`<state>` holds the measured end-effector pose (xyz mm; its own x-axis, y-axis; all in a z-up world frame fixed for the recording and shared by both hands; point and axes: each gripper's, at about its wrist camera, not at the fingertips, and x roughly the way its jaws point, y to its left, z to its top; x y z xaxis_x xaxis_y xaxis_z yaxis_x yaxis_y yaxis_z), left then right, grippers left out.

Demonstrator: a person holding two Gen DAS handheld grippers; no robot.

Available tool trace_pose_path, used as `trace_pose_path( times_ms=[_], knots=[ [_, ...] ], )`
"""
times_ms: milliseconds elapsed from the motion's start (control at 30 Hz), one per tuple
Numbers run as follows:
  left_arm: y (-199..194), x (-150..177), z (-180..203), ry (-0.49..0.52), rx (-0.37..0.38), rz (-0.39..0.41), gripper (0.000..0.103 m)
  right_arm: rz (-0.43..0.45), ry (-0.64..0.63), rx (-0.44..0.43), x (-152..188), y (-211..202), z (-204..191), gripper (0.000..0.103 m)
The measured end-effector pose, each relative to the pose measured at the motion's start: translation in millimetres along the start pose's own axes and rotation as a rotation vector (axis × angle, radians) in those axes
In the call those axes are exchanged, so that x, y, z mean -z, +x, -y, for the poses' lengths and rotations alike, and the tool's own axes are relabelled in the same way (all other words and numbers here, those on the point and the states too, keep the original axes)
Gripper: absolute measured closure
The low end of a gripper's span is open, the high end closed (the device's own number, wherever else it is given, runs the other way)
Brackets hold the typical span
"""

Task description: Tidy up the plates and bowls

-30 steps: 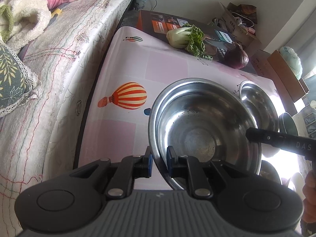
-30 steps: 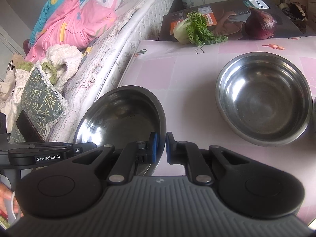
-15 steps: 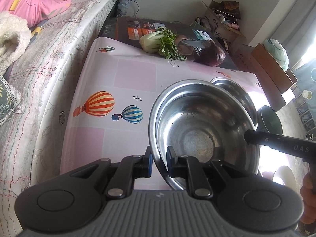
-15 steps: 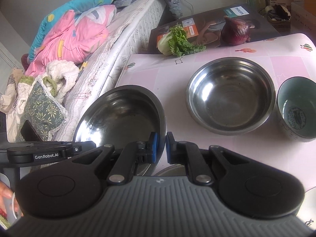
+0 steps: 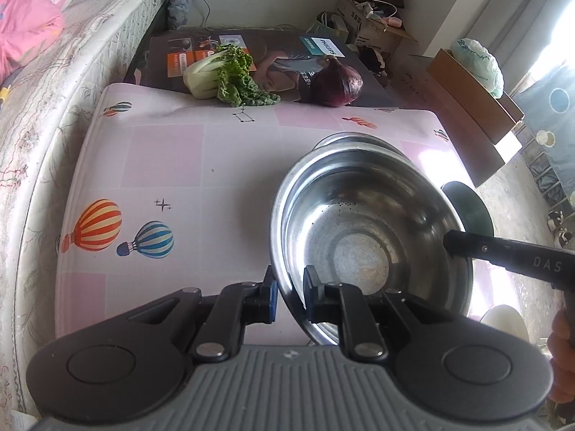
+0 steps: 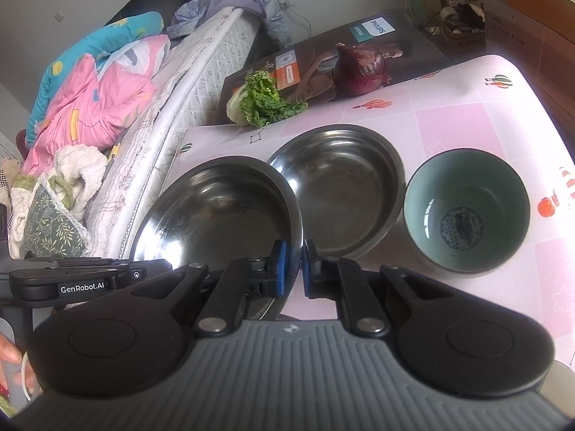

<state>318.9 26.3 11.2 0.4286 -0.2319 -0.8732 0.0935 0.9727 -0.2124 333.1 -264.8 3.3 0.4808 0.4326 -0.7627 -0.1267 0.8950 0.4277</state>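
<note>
My left gripper (image 5: 289, 289) is shut on the near rim of a steel bowl (image 5: 363, 248), held above the pink table (image 5: 172, 158). My right gripper (image 6: 291, 269) is shut on the opposite rim of the same steel bowl (image 6: 219, 208). A second steel bowl (image 6: 345, 186) rests on the table just beyond it; its rim shows behind the held bowl in the left wrist view (image 5: 354, 137). A green ceramic bowl (image 6: 467, 208) stands to the right of the second bowl and shows dark in the left wrist view (image 5: 467, 208).
A leafy cabbage (image 5: 219, 75) and a red onion (image 5: 336, 82) lie on a Philips box (image 5: 280, 57) at the table's far edge. A bed (image 5: 46, 82) with bedding (image 6: 93, 97) runs along the left. Cardboard boxes (image 5: 470, 107) stand at the right.
Both grippers have carried the held steel bowl to the right, toward the second steel bowl. The green bowl has come fully into the right wrist view.
</note>
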Motion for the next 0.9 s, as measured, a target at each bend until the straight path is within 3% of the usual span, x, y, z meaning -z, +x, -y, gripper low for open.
trace_pose_path(
  times_ms=[400,900],
  knots=[
    [51.6,-40.0,31.8,0.030,0.012,-0.038,0.087,0.001,0.062,0.038,-33.3,25.7,57.2,0.095],
    [91.9,-61.4,41.0,0.050,-0.005,-0.058,0.081,0.015,0.015,0.100,-60.1,58.9,76.2,0.092]
  ],
)
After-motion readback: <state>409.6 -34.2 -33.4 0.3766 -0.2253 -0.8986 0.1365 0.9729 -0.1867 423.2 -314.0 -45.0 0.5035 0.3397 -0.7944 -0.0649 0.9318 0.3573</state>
